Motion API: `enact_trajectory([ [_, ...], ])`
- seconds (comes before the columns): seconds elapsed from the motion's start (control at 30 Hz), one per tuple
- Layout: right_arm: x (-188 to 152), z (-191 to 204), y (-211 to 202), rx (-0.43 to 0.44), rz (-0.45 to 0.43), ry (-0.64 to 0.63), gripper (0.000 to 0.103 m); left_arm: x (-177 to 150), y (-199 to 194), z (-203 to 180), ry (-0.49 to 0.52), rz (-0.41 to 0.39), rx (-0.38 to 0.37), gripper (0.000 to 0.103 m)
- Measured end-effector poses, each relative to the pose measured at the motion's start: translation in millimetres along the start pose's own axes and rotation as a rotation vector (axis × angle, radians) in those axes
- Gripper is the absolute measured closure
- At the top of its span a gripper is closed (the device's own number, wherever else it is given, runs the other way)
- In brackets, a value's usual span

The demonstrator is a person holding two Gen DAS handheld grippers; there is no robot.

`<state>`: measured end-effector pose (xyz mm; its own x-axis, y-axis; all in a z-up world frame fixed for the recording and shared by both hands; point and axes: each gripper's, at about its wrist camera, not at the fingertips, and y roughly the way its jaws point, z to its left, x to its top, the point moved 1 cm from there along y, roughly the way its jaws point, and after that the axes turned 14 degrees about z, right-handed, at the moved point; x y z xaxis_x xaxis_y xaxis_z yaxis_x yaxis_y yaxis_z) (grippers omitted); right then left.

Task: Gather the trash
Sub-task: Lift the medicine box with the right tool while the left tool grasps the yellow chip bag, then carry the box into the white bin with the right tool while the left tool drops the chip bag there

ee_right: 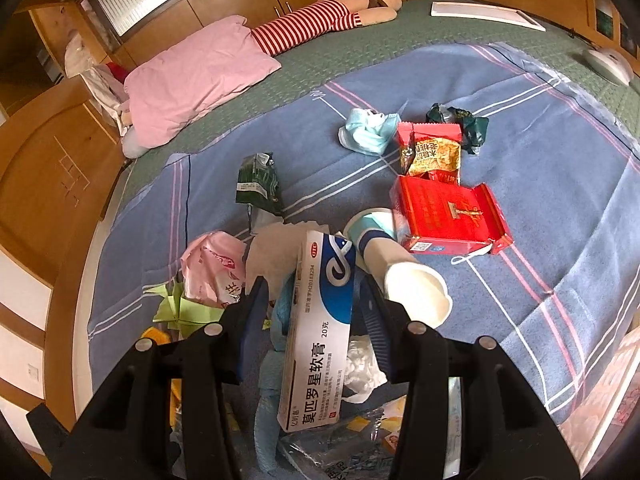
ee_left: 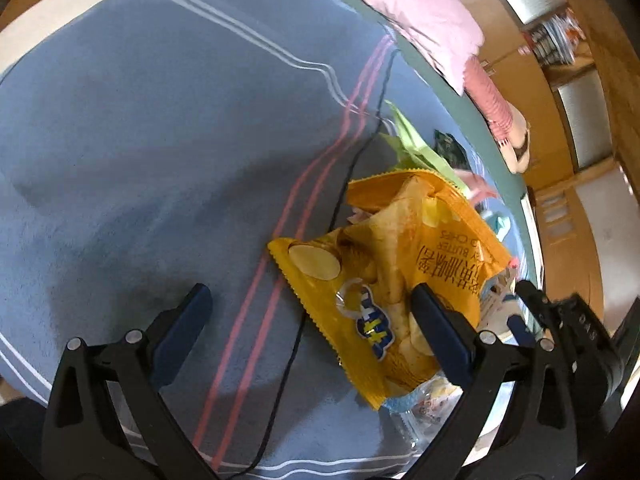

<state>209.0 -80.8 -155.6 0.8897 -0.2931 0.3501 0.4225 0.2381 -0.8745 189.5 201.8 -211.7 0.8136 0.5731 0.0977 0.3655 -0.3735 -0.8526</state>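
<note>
Blue-padded left gripper (ee_left: 310,308) gapes wide above the yellow chip bag (ee_left: 384,280), its right pad (inner face) over the foil; open blanket (ee_left: 160,140) lies leftward. Right gripper (ee_right: 316,312) clamps the ointment box (ee_right: 320,332), paper cup (ee_right: 416,284) just right.

Our left gripper (ee_left: 310,302) hangs with jaws spread over the blue striped blanket (ee_left: 160,140), its right finger (ee_left: 438,330) lying across a crumpled yellow chip bag (ee_left: 384,248), a thin black cable (ee_left: 340,208) running just beside.
</note>
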Motion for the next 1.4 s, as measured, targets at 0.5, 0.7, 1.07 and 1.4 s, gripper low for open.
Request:
enact_trajectory([
  [0.5,-0.5,-1.5,2.9,-0.009,0.014,0.009,0.055,-2.4,0.4,-24.7,0.126,-0.018,-0.061,0.076],
  [0.7,-0.4,-2.6,2.1,-0.005,0.014,0.015,0.055,-4.1,-17.2,-16.4,0.103,-0.066,-0.075,0.084],
  [1.07,-13.0,-4.7,-71.9,0.113,-0.231,-0.107,0.062,-13.7,-53.8,-33.9,0.217,-0.153,-0.206,0.084],
  [1.4,-17.2,-88.6,-107.0,0.042,-0.028,-0.108,0.051,-46.2,-68.6,-66.4,0.396,-0.176,-0.262,0.084],
])
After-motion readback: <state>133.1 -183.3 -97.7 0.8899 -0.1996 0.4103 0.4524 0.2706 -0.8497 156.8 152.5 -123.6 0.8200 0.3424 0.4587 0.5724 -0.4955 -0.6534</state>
